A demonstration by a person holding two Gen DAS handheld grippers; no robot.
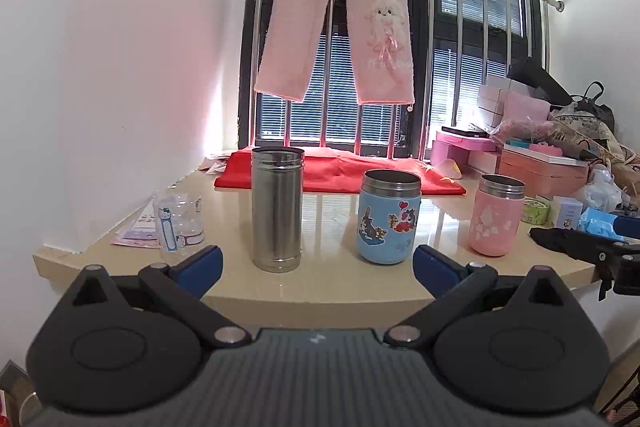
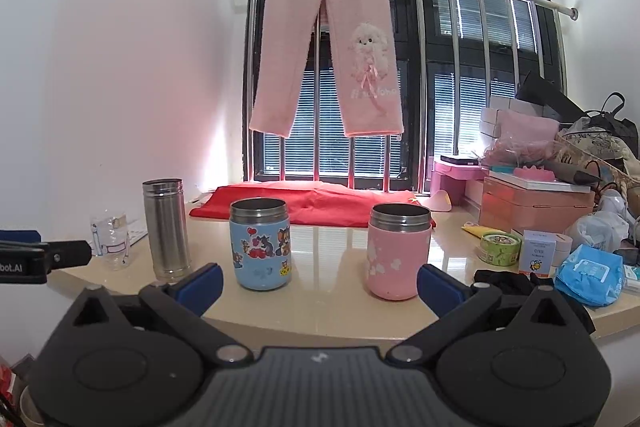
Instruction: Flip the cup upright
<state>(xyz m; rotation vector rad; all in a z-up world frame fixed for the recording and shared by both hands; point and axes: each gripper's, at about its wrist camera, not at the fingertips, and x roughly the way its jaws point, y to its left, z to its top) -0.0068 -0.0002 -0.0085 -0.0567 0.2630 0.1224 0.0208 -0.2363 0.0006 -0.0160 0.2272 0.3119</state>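
Obs., both wrist views.

Left gripper (image 1: 318, 263): jaws spread wide, nothing between the blue pads. It hangs off the near edge of the beige polished stone table (image 1: 320, 291), not over it. Right gripper (image 2: 320, 283): same state, wide and empty, also back from the edge.

Three metal-rimmed vessels stand in a row on the table, well apart from each other:
- tall bare stainless-steel cylinder cup (image 1: 276, 211), at 11 o'clock from the left gripper;
- squat blue cartoon-printed cup with steel rim (image 1: 388, 223), at 1 o'clock from the left gripper and 11 o'clock from the right;
- squat pink blossom-printed cup with steel rim (image 1: 496, 217), at 1 o'clock from the right gripper.

All three have the long axis vertical and a dark open mouth on top (prints read right way up). None lies on its side or mouth-down.

Fourth candidate: a small clear glass cup with cartoon stickers (image 1: 178, 223), at 10 o'clock from the left gripper, near the table's left end, standing on some printed paper. Whether its mouth is up or down I cannot tell; the glass is too transparent and small.

Judgement: the flip looks complete for the three metal cups. If any work remains it would be the glass, and the left hand is much nearer to it. The right would have to cross the whole row. With its axis vertical, a side-on grasp and a half turn of the wrist would be called for.
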